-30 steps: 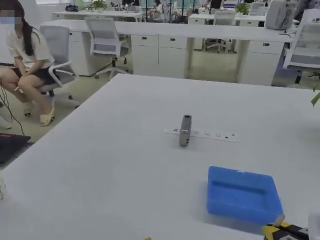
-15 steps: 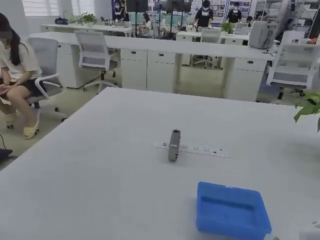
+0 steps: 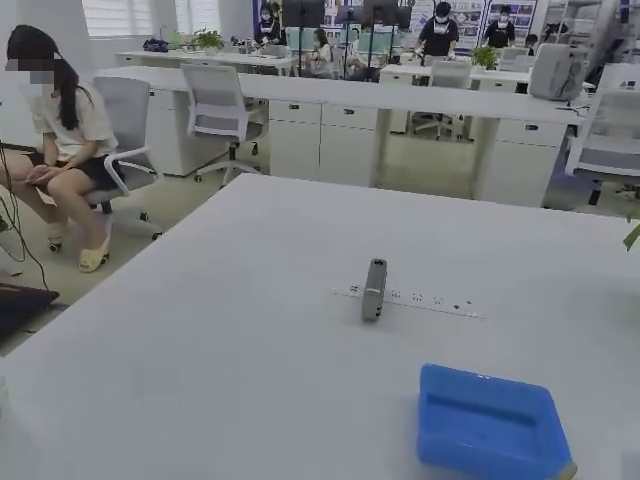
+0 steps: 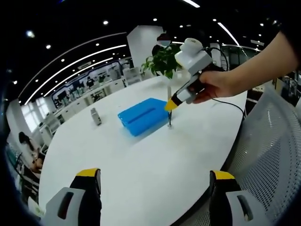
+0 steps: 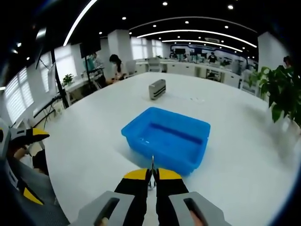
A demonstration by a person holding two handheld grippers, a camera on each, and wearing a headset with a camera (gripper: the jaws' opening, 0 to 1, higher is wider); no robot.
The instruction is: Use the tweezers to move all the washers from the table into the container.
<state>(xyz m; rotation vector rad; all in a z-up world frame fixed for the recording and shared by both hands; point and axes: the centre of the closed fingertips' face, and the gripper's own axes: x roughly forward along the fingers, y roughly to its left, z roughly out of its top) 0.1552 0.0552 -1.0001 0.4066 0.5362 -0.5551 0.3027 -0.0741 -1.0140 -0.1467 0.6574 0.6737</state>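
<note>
Shifted since a second ago: the headset's view alone. The bin (image 3: 488, 442) and grey box (image 3: 373, 288) lie on the desk (image 3: 200, 350) as before. A yellow tong tip, plain then at the lower right edge, is now a sliver by the bin's near corner.

- right tongs (image 5: 151, 175): jaws narrow, almost together, clamping the tweezers (image 5: 152, 163). A hand (image 4: 217, 84) holds them tilted down toward the desk.
- tweezers: thin points jut forward from the jaws. Whether they touch the desk cannot be told.
- bin: blue, just ahead of the right tongs, its near wall facing them.
- grey box: beyond the bin from the right tongs, lying across one end of a white power strip (image 3: 425, 298).
- left tongs (image 4: 154, 174): jaws wide, holding nothing, above the desk's near edge, well apart from the bin ahead.
- plant (image 5: 278, 93): ahead and to the right of the right tongs.
</note>
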